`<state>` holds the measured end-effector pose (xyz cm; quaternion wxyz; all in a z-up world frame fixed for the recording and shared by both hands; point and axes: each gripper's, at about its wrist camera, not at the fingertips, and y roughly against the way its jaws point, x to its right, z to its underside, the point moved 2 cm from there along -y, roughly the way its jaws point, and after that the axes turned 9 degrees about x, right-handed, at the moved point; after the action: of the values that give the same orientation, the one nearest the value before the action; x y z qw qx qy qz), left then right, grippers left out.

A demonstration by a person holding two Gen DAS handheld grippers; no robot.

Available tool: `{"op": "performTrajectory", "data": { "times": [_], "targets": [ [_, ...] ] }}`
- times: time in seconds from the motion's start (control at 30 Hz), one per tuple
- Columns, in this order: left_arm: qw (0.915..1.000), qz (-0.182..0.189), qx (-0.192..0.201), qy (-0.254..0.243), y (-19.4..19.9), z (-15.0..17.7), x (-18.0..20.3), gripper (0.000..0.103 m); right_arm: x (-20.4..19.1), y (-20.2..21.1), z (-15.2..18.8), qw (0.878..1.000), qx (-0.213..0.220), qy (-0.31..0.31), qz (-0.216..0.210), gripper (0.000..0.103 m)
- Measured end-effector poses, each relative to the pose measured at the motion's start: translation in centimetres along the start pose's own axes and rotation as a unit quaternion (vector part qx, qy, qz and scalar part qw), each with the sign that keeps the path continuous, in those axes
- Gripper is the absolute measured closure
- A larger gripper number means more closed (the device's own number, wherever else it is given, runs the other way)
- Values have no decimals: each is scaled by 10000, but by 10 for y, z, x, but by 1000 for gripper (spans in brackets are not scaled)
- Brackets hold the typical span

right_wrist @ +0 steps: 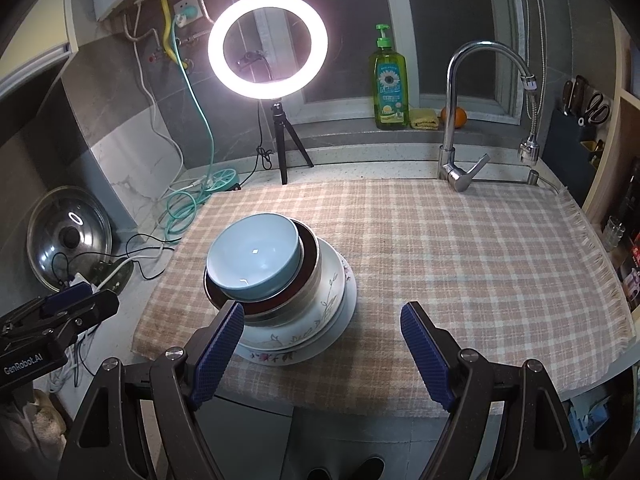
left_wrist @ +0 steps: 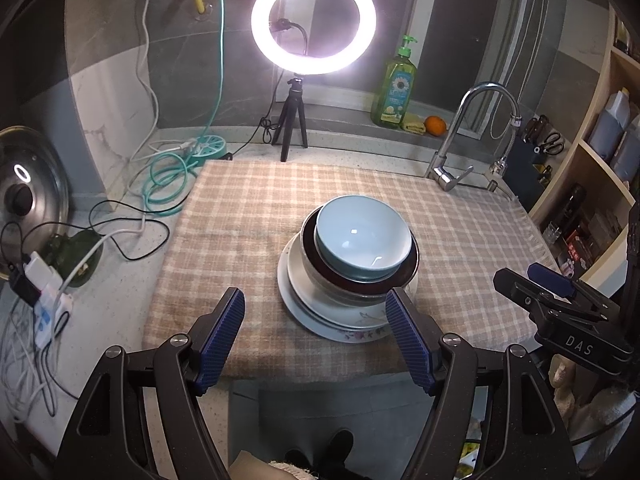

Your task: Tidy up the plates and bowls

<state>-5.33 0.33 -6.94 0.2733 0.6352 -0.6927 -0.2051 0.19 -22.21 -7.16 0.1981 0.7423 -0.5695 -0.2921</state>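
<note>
Stack (left_wrist: 348, 280) of plates, dark bowl, blue bowl (left_wrist: 362, 236) sits on checked cloth (left_wrist: 240, 216). Left hand-held gripper (left_wrist: 316, 334) and right hand-held gripper (right_wrist: 322, 346) released, empty. Likely next: lift blue bowl by rim, slowly, level.

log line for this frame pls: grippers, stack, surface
left gripper: open, empty | right gripper: open, empty | stack: blue bowl atop dark bowl, plates beneath | on checked cloth

This is a home kitchen. Ahead of the hand-held gripper, a curved chrome sink tap (right_wrist: 464, 120) rises at the back of the speckled stone surface (right_wrist: 360, 170). A green pump bottle of dish soap (right_wrist: 391, 88) stands on the window ledge beyond. A glass pot lid (right_wrist: 69, 244) leans far left; knives and scissors (right_wrist: 588, 104) hang far right.
</note>
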Motion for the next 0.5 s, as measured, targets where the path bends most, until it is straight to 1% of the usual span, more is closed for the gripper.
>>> {"op": "performTrajectory", "data": {
  "times": [0.5],
  "targets": [
    [9999, -33, 24, -95, 3, 4, 4, 30, 3, 4, 3, 9999, -3, -96, 49, 25]
  ]
}}
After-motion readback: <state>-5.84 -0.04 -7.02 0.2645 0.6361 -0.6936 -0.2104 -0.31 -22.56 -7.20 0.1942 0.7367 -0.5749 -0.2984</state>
